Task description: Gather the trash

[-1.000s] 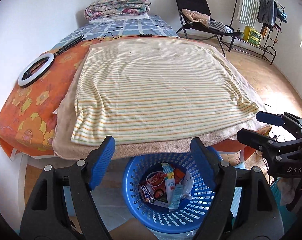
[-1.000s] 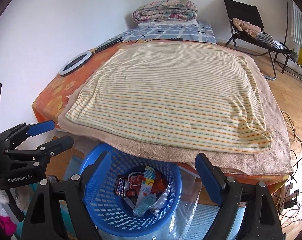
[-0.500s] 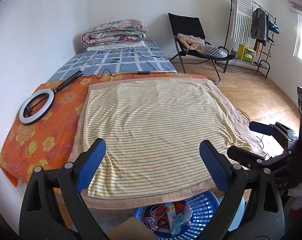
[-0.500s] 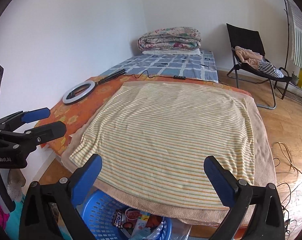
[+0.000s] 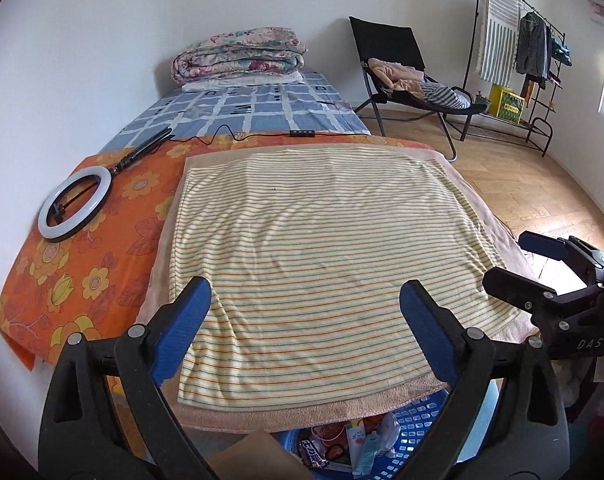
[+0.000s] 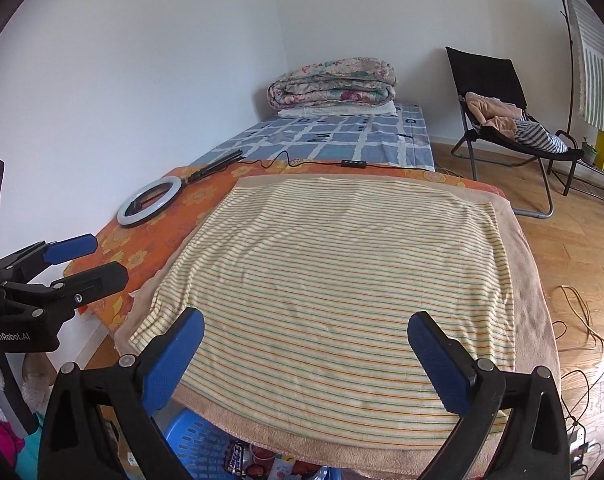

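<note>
Your left gripper (image 5: 304, 312) jaws spread wide and holding nothing, your right gripper (image 6: 304, 344) likewise released, both raised above the striped towel (image 5: 322, 256) on the bed, blue basket (image 5: 418, 420) of trash (image 5: 342, 446) below the bed's near edge.

Home bedroom. Bed (image 5: 262, 120) ahead of the hand-held gripper (image 5: 306, 332), folded quilts (image 5: 238, 54) at far end. Chair (image 5: 398, 68) with clothes and clothes rack (image 5: 518, 40) far right; wood floor (image 5: 522, 184).
</note>
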`<action>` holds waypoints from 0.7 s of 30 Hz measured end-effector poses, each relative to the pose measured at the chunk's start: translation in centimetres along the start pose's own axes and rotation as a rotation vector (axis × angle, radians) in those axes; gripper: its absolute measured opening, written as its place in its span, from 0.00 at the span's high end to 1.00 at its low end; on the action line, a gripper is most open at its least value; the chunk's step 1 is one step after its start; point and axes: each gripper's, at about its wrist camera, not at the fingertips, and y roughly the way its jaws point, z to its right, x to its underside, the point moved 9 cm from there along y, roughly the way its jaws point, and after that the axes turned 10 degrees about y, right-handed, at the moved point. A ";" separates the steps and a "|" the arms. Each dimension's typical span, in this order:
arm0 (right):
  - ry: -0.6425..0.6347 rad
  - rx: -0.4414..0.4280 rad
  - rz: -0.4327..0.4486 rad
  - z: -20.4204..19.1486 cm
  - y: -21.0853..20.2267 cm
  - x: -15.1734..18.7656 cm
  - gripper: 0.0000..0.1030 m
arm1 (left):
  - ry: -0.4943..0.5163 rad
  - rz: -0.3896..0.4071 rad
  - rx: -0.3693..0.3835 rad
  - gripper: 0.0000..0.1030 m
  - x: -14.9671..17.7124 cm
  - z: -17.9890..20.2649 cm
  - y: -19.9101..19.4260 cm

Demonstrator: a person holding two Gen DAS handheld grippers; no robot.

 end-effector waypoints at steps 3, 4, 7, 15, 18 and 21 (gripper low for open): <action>0.013 -0.002 -0.017 0.5 0.7 0.2 0.00 | -0.016 -0.013 0.016 0.06 0.3 0.0 0.5; 0.023 -0.007 -0.022 0.5 0.8 0.3 0.00 | -0.017 -0.009 0.014 0.06 0.2 0.1 0.5; 0.050 -0.021 -0.031 0.8 1.0 0.4 0.00 | -0.010 0.004 0.004 0.05 -0.1 0.2 0.4; 0.074 -0.011 -0.024 1.2 1.0 0.3 0.00 | -0.026 -0.015 0.022 0.05 0.1 0.6 0.9; 0.076 -0.004 -0.021 1.3 0.9 0.3 0.00 | -0.035 -0.015 0.020 0.05 0.2 0.5 1.0; 0.074 0.008 -0.016 1.5 0.8 0.2 0.00 | -0.040 -0.014 0.013 0.05 0.2 0.2 1.0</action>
